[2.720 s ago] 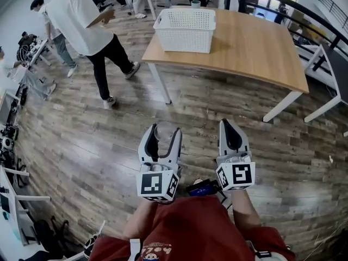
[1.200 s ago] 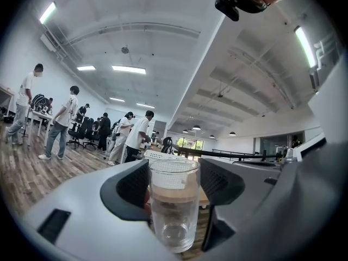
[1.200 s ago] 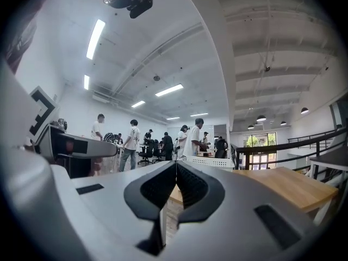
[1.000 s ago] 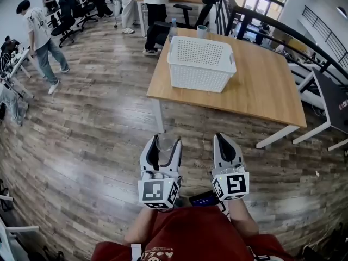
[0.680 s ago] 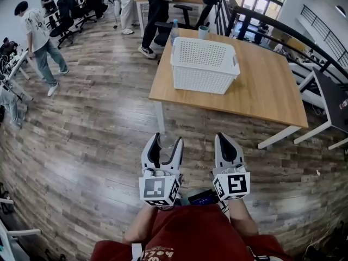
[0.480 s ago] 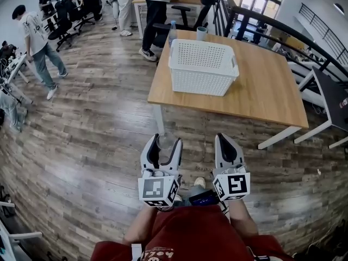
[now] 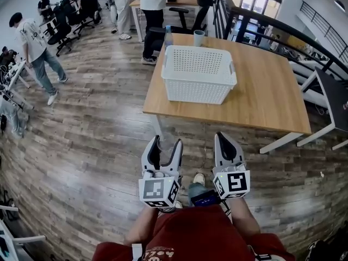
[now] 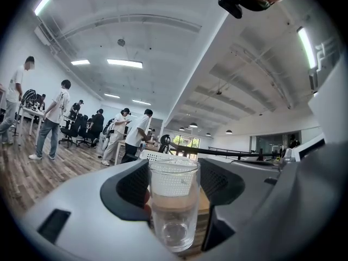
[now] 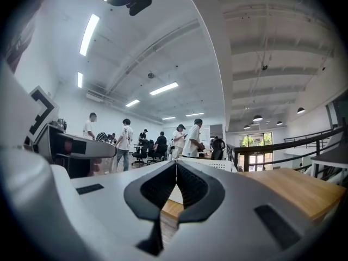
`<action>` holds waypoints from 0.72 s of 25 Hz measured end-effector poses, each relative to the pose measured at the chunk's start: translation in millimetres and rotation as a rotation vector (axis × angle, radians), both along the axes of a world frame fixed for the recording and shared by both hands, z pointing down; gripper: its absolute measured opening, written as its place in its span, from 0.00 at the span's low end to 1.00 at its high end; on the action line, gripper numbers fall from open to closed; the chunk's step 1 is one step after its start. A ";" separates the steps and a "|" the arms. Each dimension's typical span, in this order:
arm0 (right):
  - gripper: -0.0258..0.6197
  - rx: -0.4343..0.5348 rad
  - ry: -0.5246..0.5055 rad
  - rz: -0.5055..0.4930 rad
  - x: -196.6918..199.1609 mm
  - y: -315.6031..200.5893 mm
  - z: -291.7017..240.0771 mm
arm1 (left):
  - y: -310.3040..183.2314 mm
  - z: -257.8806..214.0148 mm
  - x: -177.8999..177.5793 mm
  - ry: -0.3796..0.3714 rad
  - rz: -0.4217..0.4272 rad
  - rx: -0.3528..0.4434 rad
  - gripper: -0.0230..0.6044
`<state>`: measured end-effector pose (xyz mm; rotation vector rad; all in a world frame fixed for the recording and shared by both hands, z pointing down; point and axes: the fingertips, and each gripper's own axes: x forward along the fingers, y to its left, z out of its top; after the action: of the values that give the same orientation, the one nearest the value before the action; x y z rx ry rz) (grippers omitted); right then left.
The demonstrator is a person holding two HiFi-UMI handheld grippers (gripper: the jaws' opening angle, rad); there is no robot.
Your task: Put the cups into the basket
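In the head view, the left gripper (image 7: 165,144) pinches a clear glass (image 7: 166,142) upright between its jaws, out over the plank floor (image 7: 92,140) in front of the person's red shirt (image 7: 190,235). The right gripper (image 7: 225,138) hangs just beside it at the same height, its jaws pressed together. Ahead, well apart from the glass, a white basket (image 7: 196,89) stands on a wooden table (image 7: 269,94) near its left front corner. A blue-green cup (image 7: 199,37) sits on the table just behind the basket. Several people stand around desks at the back of the room. In the left gripper view, the black pads (image 8: 130,192) close on both sides of the glass (image 8: 174,208), which stands straight and looks empty; the basket's wall shows through it. In the right gripper view, the jaws meet at their tips with nothing between them, and the basket (image 9: 220,165) and the tabletop (image 9: 288,186) lie beyond.
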<state>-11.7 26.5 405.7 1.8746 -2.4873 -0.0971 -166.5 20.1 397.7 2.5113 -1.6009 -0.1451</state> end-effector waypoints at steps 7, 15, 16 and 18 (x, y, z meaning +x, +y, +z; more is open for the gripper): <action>0.06 -0.008 -0.005 0.004 20.1 -27.7 0.6 | -27.5 2.3 22.7 -0.016 0.012 -0.014 0.50; 0.06 -0.005 -0.021 0.021 45.7 -54.3 0.3 | -57.7 -4.8 48.2 -0.030 0.027 -0.007 0.50; 0.06 -0.007 -0.026 0.025 49.9 -57.4 0.3 | -61.7 -6.0 52.1 -0.031 0.029 -0.007 0.50; 0.06 -0.010 -0.036 0.031 58.7 -64.5 0.5 | -69.7 -8.0 60.2 -0.031 0.031 -0.006 0.50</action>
<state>47.1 -38.0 406.2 1.9282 -2.4755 -0.0506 -106.3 -49.6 389.7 2.5448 -1.5704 -0.0976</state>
